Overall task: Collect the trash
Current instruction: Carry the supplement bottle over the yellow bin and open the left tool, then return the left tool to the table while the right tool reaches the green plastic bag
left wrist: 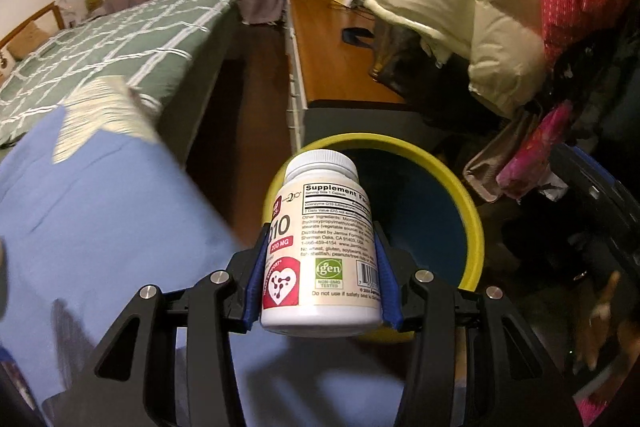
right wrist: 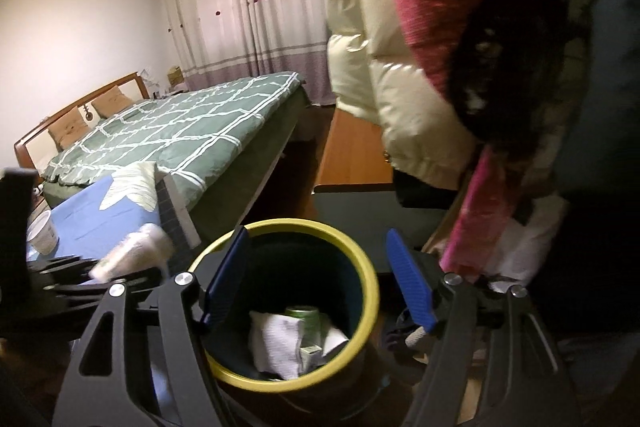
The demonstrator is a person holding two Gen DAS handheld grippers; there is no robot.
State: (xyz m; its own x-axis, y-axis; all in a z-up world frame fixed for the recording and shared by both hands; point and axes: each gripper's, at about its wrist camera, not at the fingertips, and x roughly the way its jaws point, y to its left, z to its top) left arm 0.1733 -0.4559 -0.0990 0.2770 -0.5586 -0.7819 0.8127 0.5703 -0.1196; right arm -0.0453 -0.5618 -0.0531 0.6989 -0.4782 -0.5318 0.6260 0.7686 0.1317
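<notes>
White supplement bottle (left wrist: 320, 247) is clamped by the left gripper (left wrist: 320, 267).
One yellow-rimmed bin (right wrist: 362, 339) is seen under the right gripper's (right wrist: 318, 283) open, empty jaws.

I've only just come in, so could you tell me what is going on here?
A person is clearing trash with a claw in each hand. The left claw is shut on a white supplement bottle, carried beside the yellow-rimmed bin. The right claw hangs open and empty over the same bin, which already holds a white cloth and a green can. A cup sits on the blue table.
</notes>
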